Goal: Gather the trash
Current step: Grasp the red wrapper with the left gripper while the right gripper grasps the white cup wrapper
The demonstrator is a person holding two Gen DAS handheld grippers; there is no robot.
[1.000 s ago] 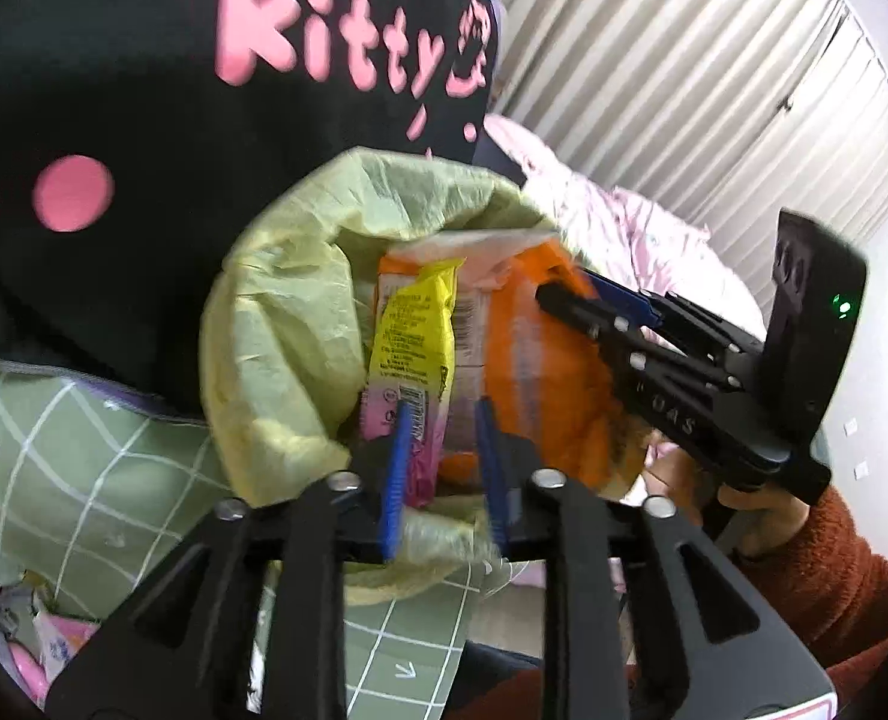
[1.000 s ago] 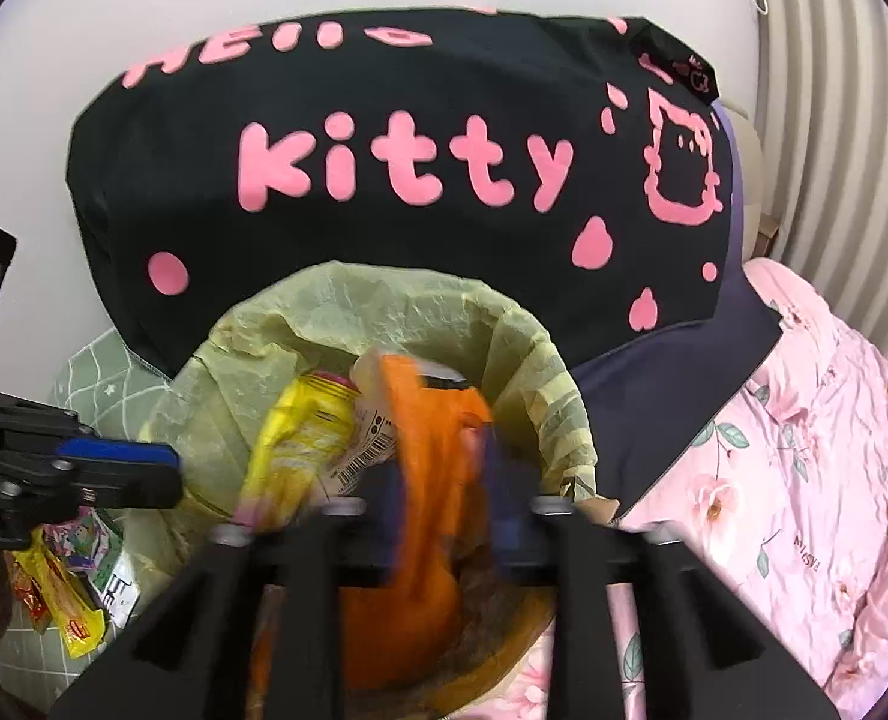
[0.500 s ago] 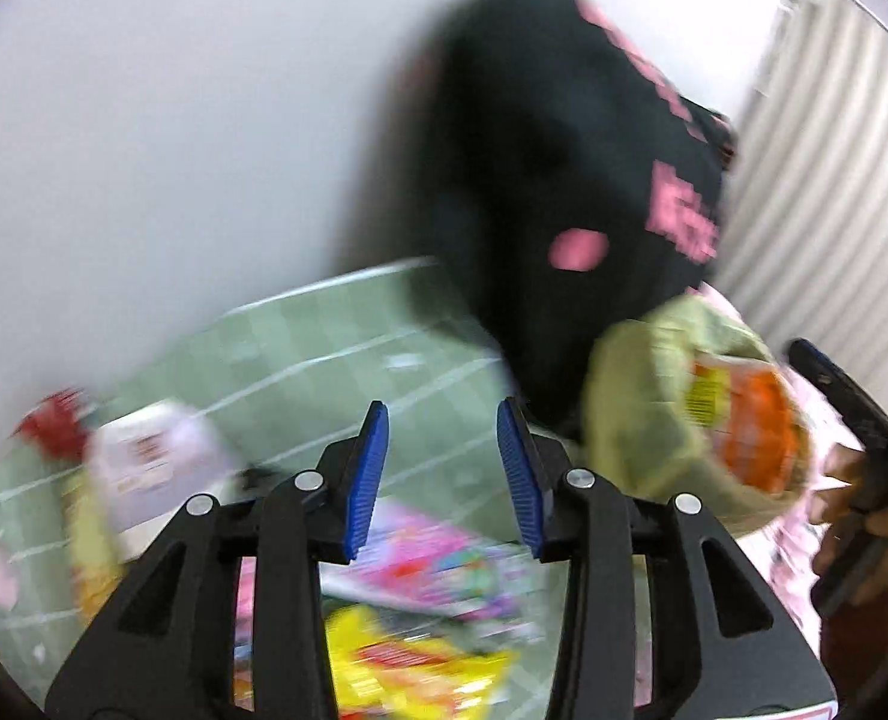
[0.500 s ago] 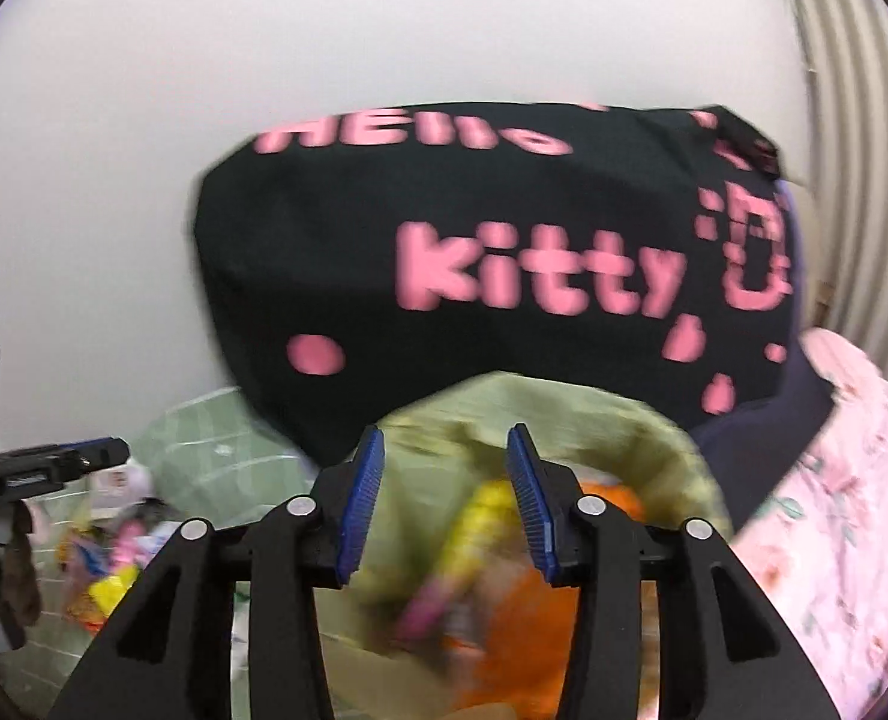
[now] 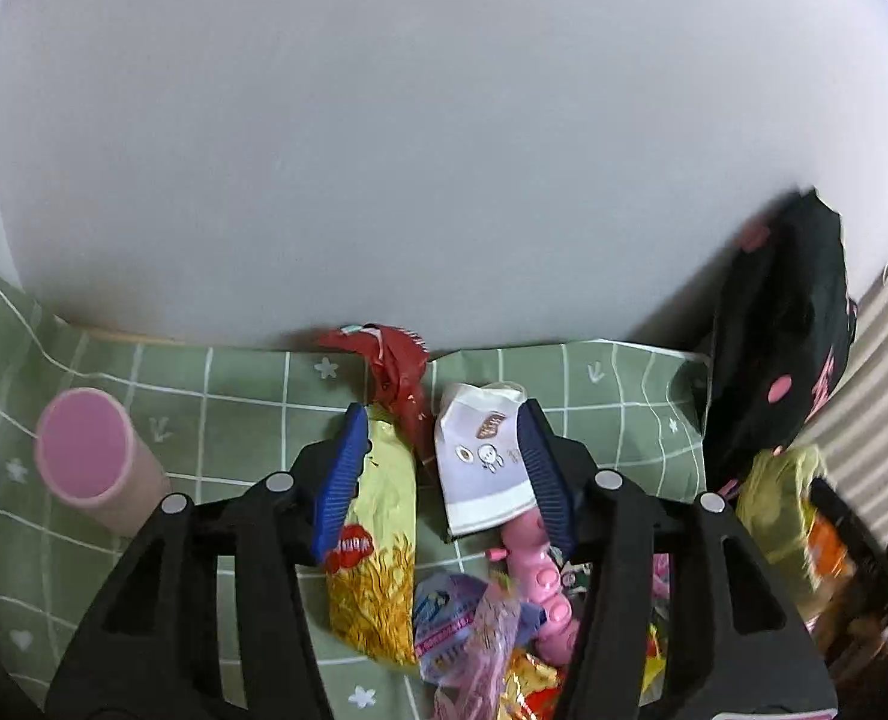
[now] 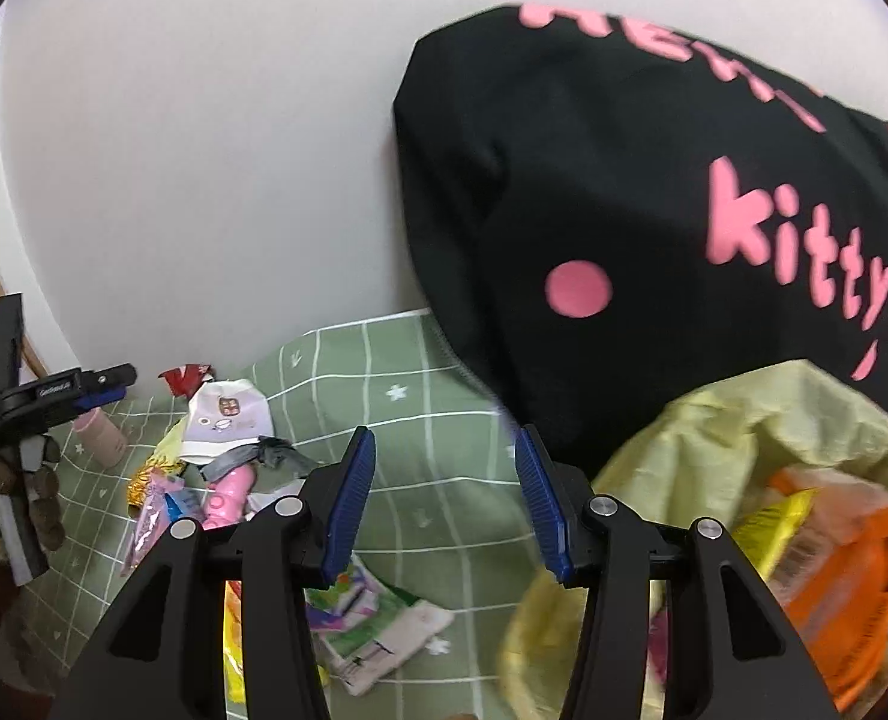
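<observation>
Yellow snack wrapper (image 5: 378,540): lies on the green checked mat (image 5: 234,396), long axis along the left gripper (image 5: 438,474)'s pointing line, beside a white packet (image 5: 480,468). Left jaws are opening, straddling both without touching; this hand is nearer. Right gripper (image 6: 444,480): jaws spread, empty, just left of the yellow-green trash bag (image 6: 744,420).

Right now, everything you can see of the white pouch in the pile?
The white pouch is a small, flat, soft packet, glossy like plastic film, with small cartoon drawings and a brown badge on its face and a grey band along one end. It lies flat on the green checked cloth, beside the yellow snack bag, one end overlapping a pink toy. The red wrapper sits just beyond it. Nothing grips it.
</observation>
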